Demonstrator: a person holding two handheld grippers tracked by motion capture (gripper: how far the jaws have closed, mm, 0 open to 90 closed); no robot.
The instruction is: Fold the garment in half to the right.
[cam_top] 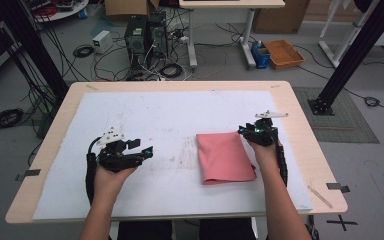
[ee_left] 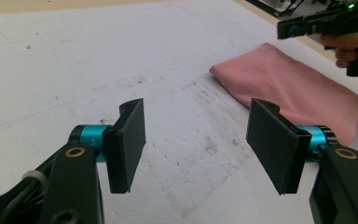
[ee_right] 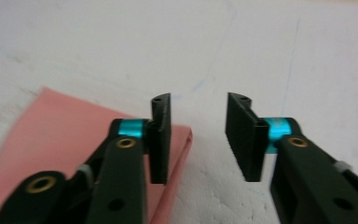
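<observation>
A folded pink cloth (cam_top: 225, 157) lies flat on the white sheet (cam_top: 170, 110), right of the table's middle. My right gripper (cam_top: 244, 130) hovers at the cloth's far right corner. In the right gripper view its jaws (ee_right: 198, 135) stand open with bare sheet between them, and the cloth (ee_right: 60, 140) lies under and beside the left jaw. My left gripper (cam_top: 147, 150) rests at the left of the sheet, pointing toward the cloth. Its jaws (ee_left: 198, 135) stand open and empty, with the cloth (ee_left: 293, 91) and the other gripper (ee_left: 307, 23) farther off.
The white sheet covers most of the wooden table (cam_top: 45, 165). Beyond the far edge, on the floor, stand computer towers (cam_top: 145, 35), loose cables and an orange crate (cam_top: 283, 53). Black frame posts (cam_top: 352, 55) rise at both sides.
</observation>
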